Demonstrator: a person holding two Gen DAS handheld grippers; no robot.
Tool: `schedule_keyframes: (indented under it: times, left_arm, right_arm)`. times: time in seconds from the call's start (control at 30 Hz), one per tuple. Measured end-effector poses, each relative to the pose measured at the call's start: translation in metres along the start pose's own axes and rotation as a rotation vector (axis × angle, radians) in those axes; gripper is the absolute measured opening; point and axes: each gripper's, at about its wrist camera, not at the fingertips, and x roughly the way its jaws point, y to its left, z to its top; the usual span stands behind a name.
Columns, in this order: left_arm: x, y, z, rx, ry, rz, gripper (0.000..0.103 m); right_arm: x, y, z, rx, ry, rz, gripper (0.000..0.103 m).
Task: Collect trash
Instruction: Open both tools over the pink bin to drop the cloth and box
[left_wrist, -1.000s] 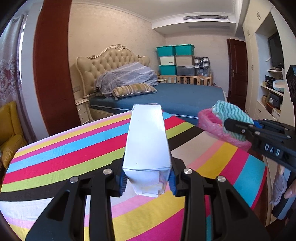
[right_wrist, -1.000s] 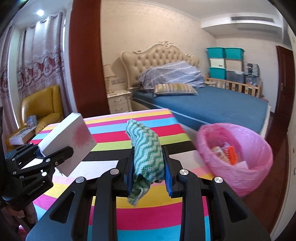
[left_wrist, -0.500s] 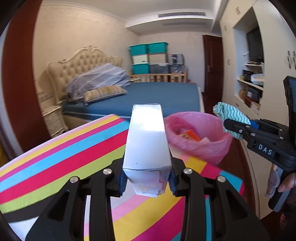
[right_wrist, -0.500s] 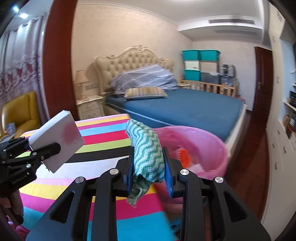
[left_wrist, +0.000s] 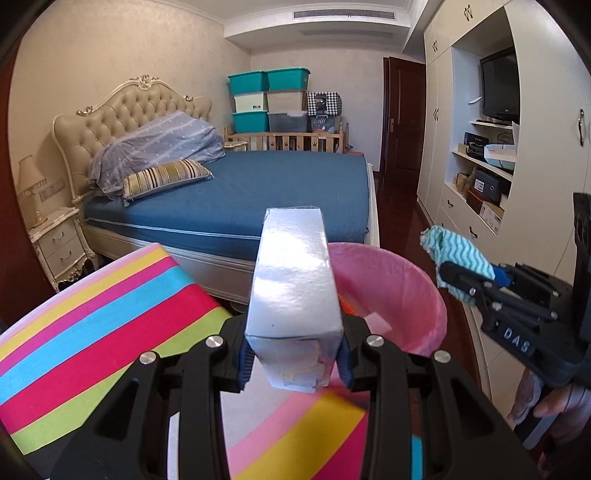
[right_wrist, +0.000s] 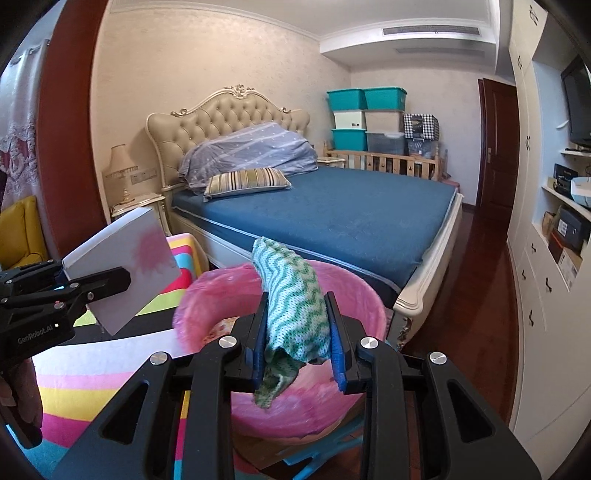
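My left gripper (left_wrist: 295, 350) is shut on a long white box (left_wrist: 291, 280), which sticks out forward over the near rim of a pink-bagged bin (left_wrist: 406, 280). My right gripper (right_wrist: 297, 332) is shut on a green-and-white wavy cloth (right_wrist: 291, 295) and hangs above the bin (right_wrist: 295, 410). Some trash lies inside the bin. In the left wrist view the right gripper (left_wrist: 461, 280) with the cloth (left_wrist: 458, 251) is just right of the bin. In the right wrist view the left gripper (right_wrist: 107, 284) holds the box (right_wrist: 122, 273) left of the bin.
The striped table (left_wrist: 92, 332) ends right beside the bin. Beyond it stands a blue bed (left_wrist: 258, 192) with a nightstand (left_wrist: 59, 240) on the left. Built-in cupboards and shelves (left_wrist: 480, 177) line the right wall along a strip of dark wood floor (right_wrist: 461, 332).
Both grippers have swung right, off the striped table and toward the pink bin, which has grown large in front of them. The box and the cloth stay gripped.
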Motion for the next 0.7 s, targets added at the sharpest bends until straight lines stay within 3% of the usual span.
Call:
schedule_keyframes:
  times: [0.37, 0.43, 0.5, 0.53, 0.7]
  left_arm:
    - [0.050, -0.010, 0.029, -0.021, 0.008, -0.032, 0.035]
    - [0.056, -0.011, 0.036, -0.019, -0.002, -0.056, 0.042]
    - [0.059, -0.010, 0.044, -0.018, -0.024, -0.062, 0.067]
    - [0.058, -0.007, 0.048, -0.024, -0.041, -0.057, 0.071]
    - [0.034, 0.011, 0.054, -0.041, -0.101, -0.012, 0.088]
  right_arm:
    - [0.030, -0.007, 0.016, -0.017, -0.013, 0.053, 0.031]
    - [0.034, -0.007, 0.022, -0.032, -0.038, 0.093, 0.035]
    - [0.038, -0.010, 0.027, -0.048, -0.054, 0.114, 0.058]
    - [0.038, -0.012, 0.028, -0.051, -0.062, 0.114, 0.071]
    - [0.014, -0.030, 0.038, -0.013, -0.121, 0.110, 0.071]
